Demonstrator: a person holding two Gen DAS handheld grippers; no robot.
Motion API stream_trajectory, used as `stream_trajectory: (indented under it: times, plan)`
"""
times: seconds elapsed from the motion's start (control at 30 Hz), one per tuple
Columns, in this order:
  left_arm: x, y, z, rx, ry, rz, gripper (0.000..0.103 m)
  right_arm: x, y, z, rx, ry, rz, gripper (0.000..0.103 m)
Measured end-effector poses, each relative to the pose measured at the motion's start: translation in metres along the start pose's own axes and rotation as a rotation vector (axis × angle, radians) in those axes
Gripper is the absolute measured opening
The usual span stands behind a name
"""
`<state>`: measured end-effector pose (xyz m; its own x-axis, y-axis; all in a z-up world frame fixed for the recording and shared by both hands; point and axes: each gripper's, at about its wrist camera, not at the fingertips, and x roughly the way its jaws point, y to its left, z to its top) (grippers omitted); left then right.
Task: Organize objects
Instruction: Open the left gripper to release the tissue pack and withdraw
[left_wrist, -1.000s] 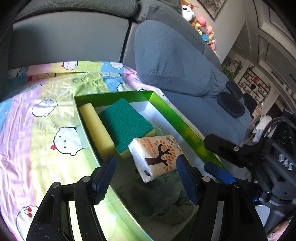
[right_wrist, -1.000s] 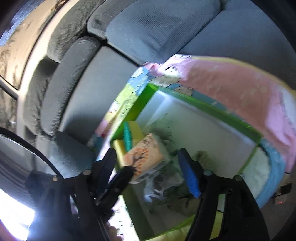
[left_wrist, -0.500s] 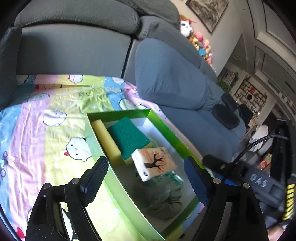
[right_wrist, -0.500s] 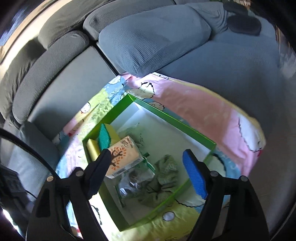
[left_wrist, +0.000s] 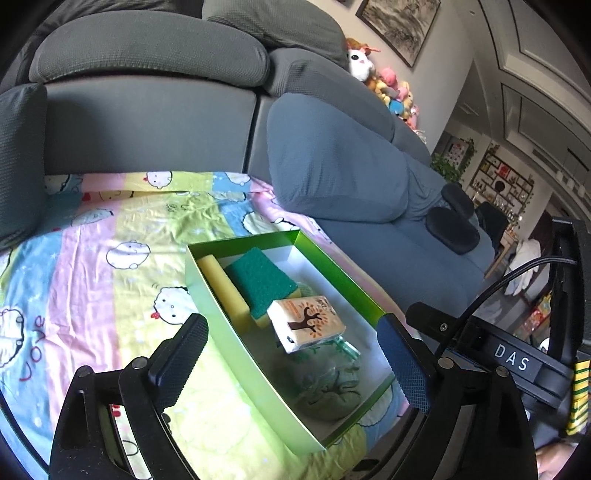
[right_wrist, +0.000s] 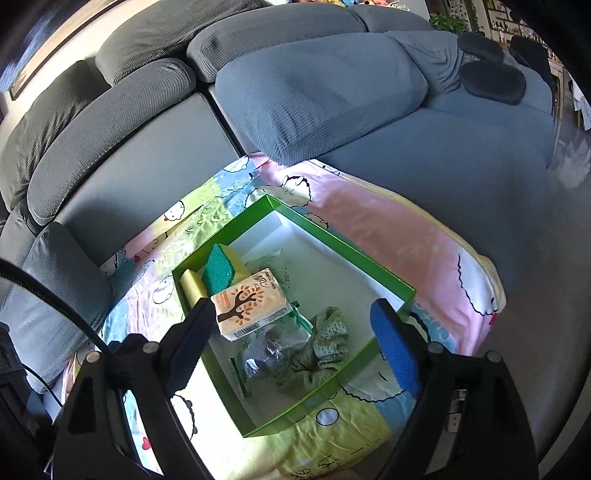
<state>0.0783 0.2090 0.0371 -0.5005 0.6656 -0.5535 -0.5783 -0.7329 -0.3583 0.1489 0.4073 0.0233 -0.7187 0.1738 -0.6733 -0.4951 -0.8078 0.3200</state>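
Observation:
A green box (left_wrist: 236, 325) lies on a cartoon-print sheet (left_wrist: 92, 288) on the sofa. It holds a yellow sponge (left_wrist: 221, 288), a green-topped sponge (left_wrist: 260, 278), a tree-print tissue pack (left_wrist: 306, 326) leaning on that sponge, a clear plastic bag (right_wrist: 273, 343) and a grey-green cloth (left_wrist: 328, 391). My left gripper (left_wrist: 291, 325) hangs above the box's near end, jaws opening, nothing between them. My right gripper (right_wrist: 291, 308) hovers over the box (right_wrist: 369, 266) from the other side, jaws also opening and empty. The tissue pack (right_wrist: 251, 302) sits below and beyond its fingers.
Grey sofa backrests (left_wrist: 147, 118) rise behind the sheet, and a blue-grey cushion (left_wrist: 340, 166) lies to the right of the box. A black housing labelled DAS (left_wrist: 511, 357) with a cable fills the left view's right edge. Plush toys (left_wrist: 391, 92) sit on the sofa's far end.
Both grippers have drawn up and back from the box, so it looks smaller, and their jaws have spread wider. The right view has rolled. The tissue pack stays in the box.

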Motion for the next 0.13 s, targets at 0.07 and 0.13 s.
stream_trajectory:
  times: [0.07,0.13]
  plan:
    - [-0.0039,0.0009,0.0007,-0.004,-0.008,-0.001,0.093,-0.0028,0.0019,-0.0006,-0.006,-0.004,-0.005,0.085]
    - [-0.0076,0.0030,0.0012,-0.013,-0.013,0.001,0.093,-0.0064,0.0038,-0.0006,-0.016,-0.010,-0.011,0.085]
